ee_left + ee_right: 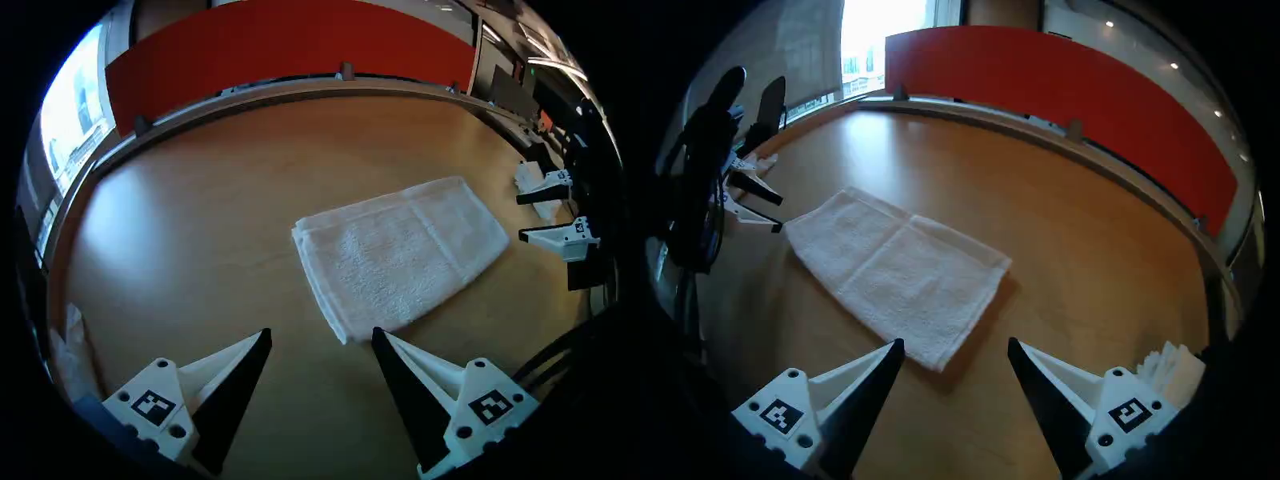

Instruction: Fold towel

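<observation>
- While the left tongs [320, 344] hover low over the table [200, 232], their two fingers stand wide apart and hold nothing.
- They point forward and a little downward, toward the near corner of the towel [400, 252], which lies just ahead of the gap and closer to the right finger.
- The towel is white, folded into a flat rectangle with layered edges, and it lies on the wooden table between the two tongs.
- The right tongs [954, 352] are also wide open and empty, held low over the table, and the towel's near corner is just in front of their left finger.
- In the left gripper view, the right tongs appear at the far side of the towel, fingers apart, near its short edge but not touching it.
- A red partition [280, 48] stands along the far edge of the table.
</observation>
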Tool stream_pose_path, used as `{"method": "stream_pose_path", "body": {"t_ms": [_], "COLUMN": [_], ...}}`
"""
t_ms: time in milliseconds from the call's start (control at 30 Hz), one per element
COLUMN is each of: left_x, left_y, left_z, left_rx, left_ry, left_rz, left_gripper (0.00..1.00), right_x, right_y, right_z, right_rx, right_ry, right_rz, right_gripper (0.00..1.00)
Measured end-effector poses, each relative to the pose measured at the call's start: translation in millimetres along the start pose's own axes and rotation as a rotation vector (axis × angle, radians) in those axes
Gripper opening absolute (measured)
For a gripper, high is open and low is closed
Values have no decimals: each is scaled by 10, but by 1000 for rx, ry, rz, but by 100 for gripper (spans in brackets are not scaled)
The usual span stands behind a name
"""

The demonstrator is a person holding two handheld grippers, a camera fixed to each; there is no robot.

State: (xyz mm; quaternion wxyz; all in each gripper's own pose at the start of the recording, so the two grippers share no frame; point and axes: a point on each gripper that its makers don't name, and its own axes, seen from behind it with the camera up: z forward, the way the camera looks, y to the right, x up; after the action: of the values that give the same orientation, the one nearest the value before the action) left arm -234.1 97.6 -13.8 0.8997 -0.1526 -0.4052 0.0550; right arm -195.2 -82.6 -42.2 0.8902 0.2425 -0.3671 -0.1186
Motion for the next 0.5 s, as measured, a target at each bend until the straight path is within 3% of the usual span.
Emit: {"method": "stream_pose_path", "body": {"t_ms": [500], "left_x": [-101], "left_y": [-21], "left_z": [-136], "left_rx": [27], "left_ry": [26], "left_rz": [-37], "left_gripper": [93], "right_x": [-52], "right_y": [-79], "right_z": [30], "right_rx": [45], "right_ry": [-11], "right_rz": [-48], "right_gripper": [99]}}
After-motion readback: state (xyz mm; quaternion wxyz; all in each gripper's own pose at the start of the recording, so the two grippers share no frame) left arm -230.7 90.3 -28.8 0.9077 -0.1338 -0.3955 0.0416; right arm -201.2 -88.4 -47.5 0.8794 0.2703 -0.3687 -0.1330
